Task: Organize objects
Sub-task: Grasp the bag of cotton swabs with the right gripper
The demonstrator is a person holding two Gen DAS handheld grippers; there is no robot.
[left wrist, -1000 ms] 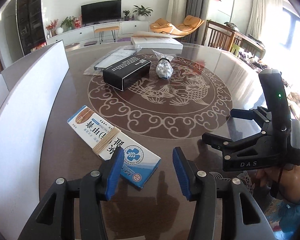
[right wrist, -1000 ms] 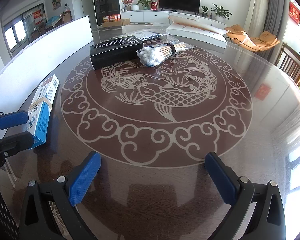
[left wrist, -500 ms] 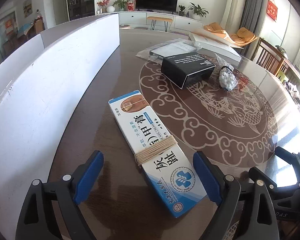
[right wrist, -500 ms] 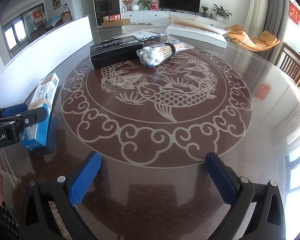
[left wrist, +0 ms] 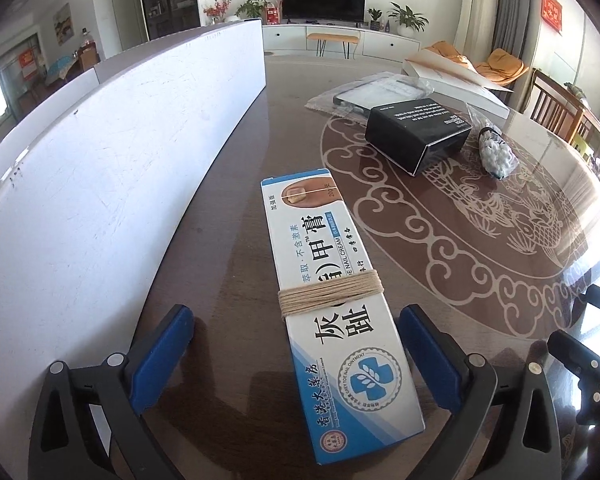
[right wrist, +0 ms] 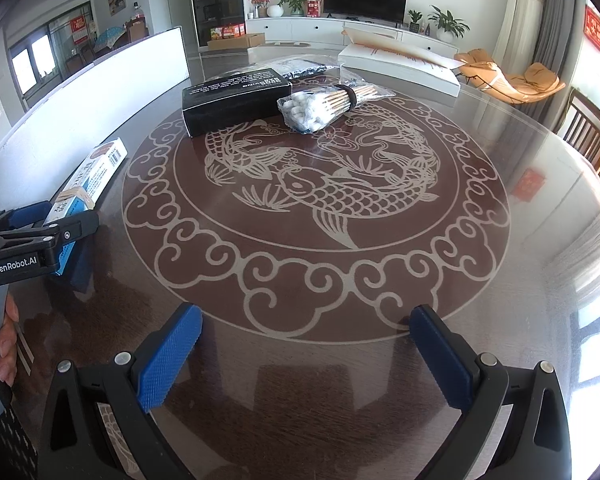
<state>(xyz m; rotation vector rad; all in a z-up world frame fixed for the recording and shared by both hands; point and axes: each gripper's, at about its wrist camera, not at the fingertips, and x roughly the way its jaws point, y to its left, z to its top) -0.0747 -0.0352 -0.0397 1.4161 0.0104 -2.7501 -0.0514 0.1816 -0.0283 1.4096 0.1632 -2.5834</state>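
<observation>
We see the twine-wrapped nail cream box (left wrist: 336, 308) flat on the table (left wrist: 236, 208), between our left gripper (left wrist: 296, 346), whose jaws are opening, pads clear of it. Black box (left wrist: 418, 134) lies at two o'clock. Our right gripper (right wrist: 304, 354) hangs spread, empty.

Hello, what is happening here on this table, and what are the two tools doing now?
A person is tidying things on a round table with two hand-held grippers. The left gripper straddles the near end of a white and blue nail cream box; its jaws are opening and the pads do not press it. The right gripper hangs open over bare table. The black box and cotton swabs lie untouched.
</observation>
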